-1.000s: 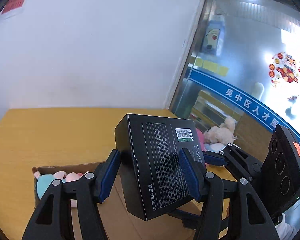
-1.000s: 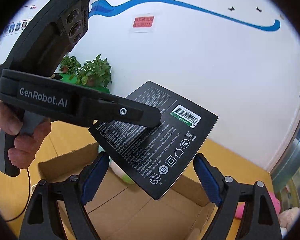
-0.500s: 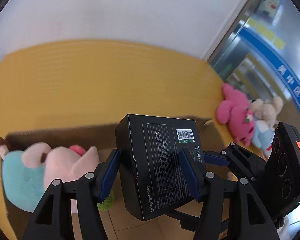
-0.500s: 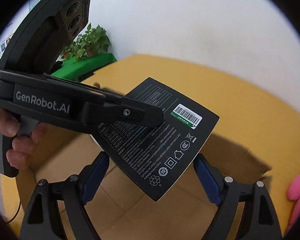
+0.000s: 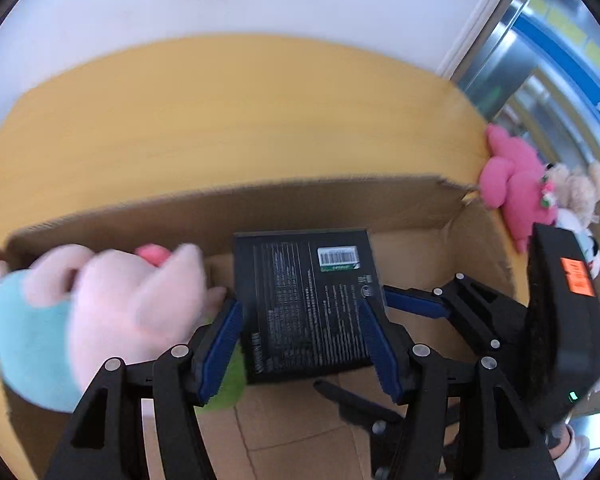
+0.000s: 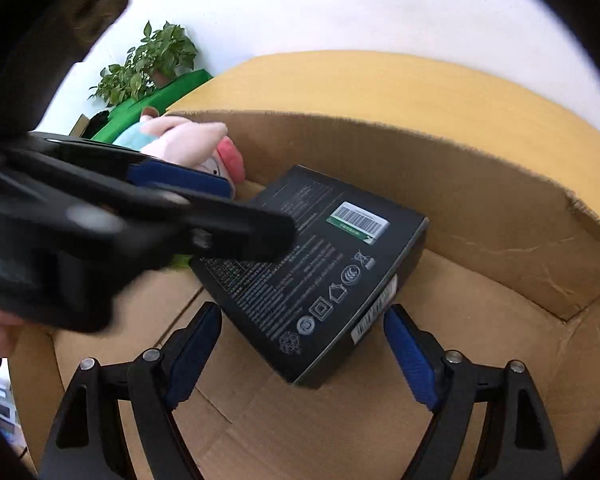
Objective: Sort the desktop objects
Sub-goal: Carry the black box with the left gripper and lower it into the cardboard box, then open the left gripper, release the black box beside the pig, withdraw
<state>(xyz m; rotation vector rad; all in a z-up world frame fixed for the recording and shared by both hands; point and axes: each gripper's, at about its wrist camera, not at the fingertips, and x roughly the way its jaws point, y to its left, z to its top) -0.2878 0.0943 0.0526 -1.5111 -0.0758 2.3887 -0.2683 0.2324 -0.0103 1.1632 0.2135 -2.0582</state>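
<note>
Matt black printed box [image 5: 306, 304]; rough corrugated carton [image 6: 480, 184]; fuzzy plush pig [image 5: 112, 304].

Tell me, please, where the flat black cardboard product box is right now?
The flat black cardboard product box sits between the left gripper fingers, low inside the open brown cardboard carton, right of the pink plush toy.

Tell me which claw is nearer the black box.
Left. The left claw has its fingers against both sides of the black box inside the cardboard box. The right claw hangs open beside it, apart.
</note>
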